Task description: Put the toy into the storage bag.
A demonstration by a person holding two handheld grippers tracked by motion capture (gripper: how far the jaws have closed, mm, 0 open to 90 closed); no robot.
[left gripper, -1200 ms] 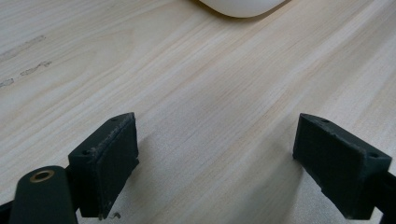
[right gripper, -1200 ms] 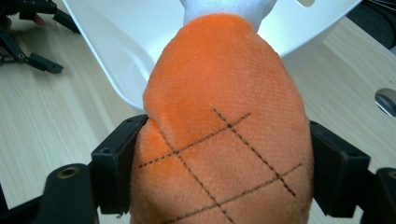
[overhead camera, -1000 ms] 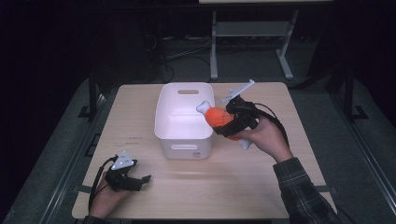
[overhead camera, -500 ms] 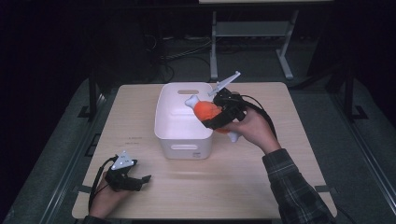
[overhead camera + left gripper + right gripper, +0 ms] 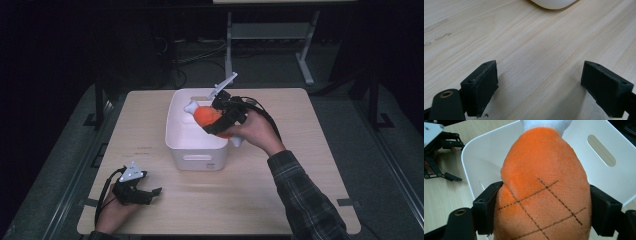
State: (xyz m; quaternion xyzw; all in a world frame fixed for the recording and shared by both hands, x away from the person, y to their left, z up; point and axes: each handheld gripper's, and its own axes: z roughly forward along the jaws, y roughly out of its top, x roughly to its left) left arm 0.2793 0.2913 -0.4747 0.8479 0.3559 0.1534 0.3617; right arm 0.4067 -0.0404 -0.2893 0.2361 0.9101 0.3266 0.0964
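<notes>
Right hand-held gripper (image 5: 216, 120) pinching orange plush drumstick (image 5: 541, 187) — carried from beside white bin (image 5: 176, 136) to above it; drop comes next. Left hand-held gripper (image 5: 546, 85) spread, idle on tabletop (image 5: 280, 200).

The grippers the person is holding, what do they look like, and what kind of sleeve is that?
Both are black. The left gripper and the right gripper each carry a pale grey three-cornered plate on top and trail a black cable. Up close, the jaws end in blocky dark pads with small screw holes, and a brass-coloured ring sits at the joint. The sleeve on the right arm is dark plaid.
</notes>
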